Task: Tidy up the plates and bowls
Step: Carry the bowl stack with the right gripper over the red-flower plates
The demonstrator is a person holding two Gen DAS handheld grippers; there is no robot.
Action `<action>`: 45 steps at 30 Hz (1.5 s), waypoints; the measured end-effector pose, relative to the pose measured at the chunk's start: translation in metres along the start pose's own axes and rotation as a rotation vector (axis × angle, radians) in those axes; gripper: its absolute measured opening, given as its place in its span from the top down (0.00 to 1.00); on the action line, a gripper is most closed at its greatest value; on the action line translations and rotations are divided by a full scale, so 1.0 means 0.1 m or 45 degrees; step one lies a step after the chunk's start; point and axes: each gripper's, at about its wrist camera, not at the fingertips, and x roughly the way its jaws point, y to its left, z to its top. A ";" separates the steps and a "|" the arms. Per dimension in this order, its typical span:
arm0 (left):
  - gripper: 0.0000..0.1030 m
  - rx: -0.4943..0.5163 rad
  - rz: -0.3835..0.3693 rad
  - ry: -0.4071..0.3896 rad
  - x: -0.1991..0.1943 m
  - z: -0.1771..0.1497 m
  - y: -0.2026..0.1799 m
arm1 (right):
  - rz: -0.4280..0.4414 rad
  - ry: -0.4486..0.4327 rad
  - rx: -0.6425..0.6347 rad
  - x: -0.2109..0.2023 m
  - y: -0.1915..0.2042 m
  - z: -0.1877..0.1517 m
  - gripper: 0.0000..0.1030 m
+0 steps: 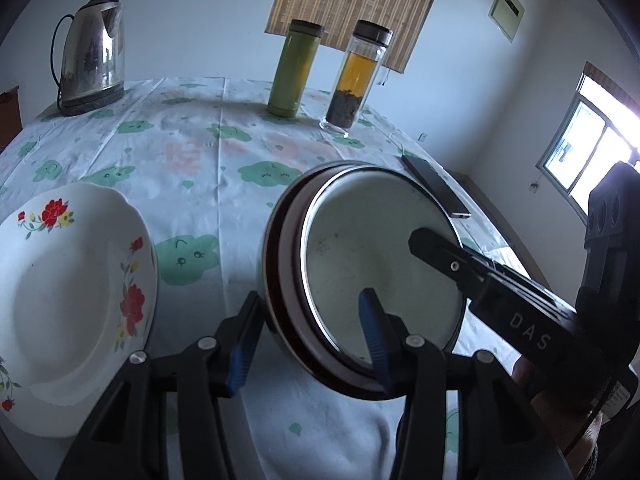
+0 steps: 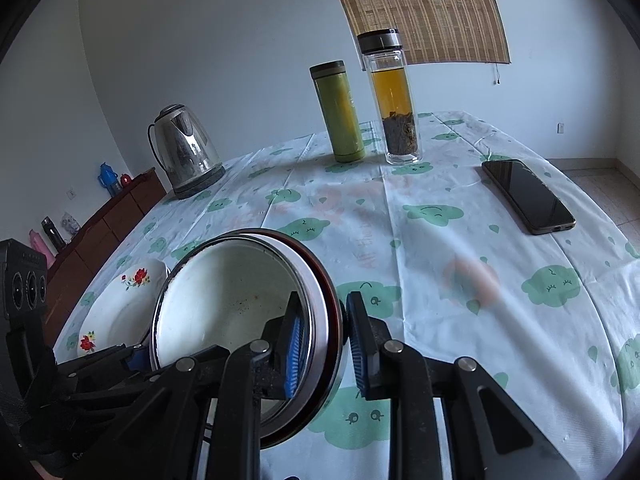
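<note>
— What do we have in the right gripper [image 2: 320, 344]?
— We pinch the rim of the metal bowl [image 2: 224, 304] there, one blue pad inside, one outside, the bowl tipped on its side above the tablecloth [image 2: 440, 280].
— And our left gripper [image 1: 308, 340]?
— Its fingers straddle the opposite rim (a gap shows at the left pad, so it is spread, not clamped). The flowered plate [image 1: 72, 300] lies just to the left of the bowl.
</note>
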 end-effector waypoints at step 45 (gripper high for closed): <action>0.54 -0.317 0.176 -0.199 -1.17 -0.02 1.43 | 0.275 0.199 -0.323 0.33 1.78 0.23 0.78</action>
